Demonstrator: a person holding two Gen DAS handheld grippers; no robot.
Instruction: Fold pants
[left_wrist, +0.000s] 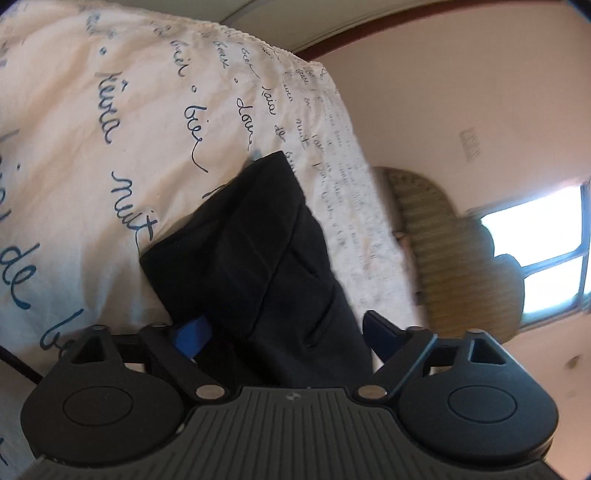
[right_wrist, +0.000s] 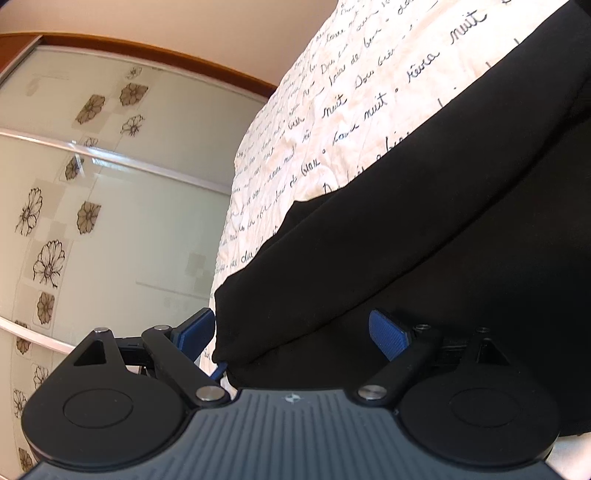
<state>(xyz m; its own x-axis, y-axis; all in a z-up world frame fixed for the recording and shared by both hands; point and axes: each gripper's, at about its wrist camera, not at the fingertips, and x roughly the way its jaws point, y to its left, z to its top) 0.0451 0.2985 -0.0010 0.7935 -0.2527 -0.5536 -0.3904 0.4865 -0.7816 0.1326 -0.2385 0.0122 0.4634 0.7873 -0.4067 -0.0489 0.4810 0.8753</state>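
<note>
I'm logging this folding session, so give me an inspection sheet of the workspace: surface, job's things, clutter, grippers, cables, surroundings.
Surface: cream bedspread printed with dark script.
Job's things: black pants lying on it, partly folded.
Clutter: nothing seen.
Grippers: left gripper and right gripper both open, with pants fabric between the blue fingers.
Cables: one dark cable at the left view's edge.
Surroundings: floral wardrobe doors, wicker chair, bright window.

Black pants (left_wrist: 258, 236) on script-printed bedspread (left_wrist: 92, 129), between left hand-held gripper (left_wrist: 286, 332) fingers (spread wide).
</note>
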